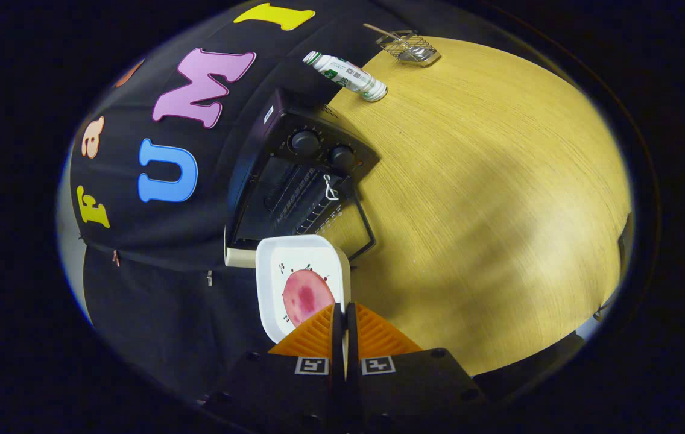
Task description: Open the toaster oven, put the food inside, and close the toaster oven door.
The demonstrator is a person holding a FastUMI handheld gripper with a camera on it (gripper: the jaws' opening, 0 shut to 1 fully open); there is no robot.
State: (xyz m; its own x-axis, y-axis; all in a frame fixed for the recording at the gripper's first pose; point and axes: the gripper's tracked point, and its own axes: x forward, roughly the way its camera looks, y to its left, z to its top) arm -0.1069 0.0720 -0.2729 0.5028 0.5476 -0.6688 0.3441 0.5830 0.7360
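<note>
The gripper (344, 313) had its two orange fingers (312, 337) pressed almost together on the near rim of a white square plate (270, 265), pinching that thin edge so the plate could be carried level. On the plate lay a round pink slice of food (306, 296), probably ham, partly covered by the fingertips. Just beyond the plate stood the black toaster oven (294, 181), its glass door (342, 226) already dropped open toward the plate, evidently to receive it. The oven's inside was dark and hard to read. Farther off on the wooden table (487, 199) stood a bottle (347, 75) and a wire basket (412, 47).
</note>
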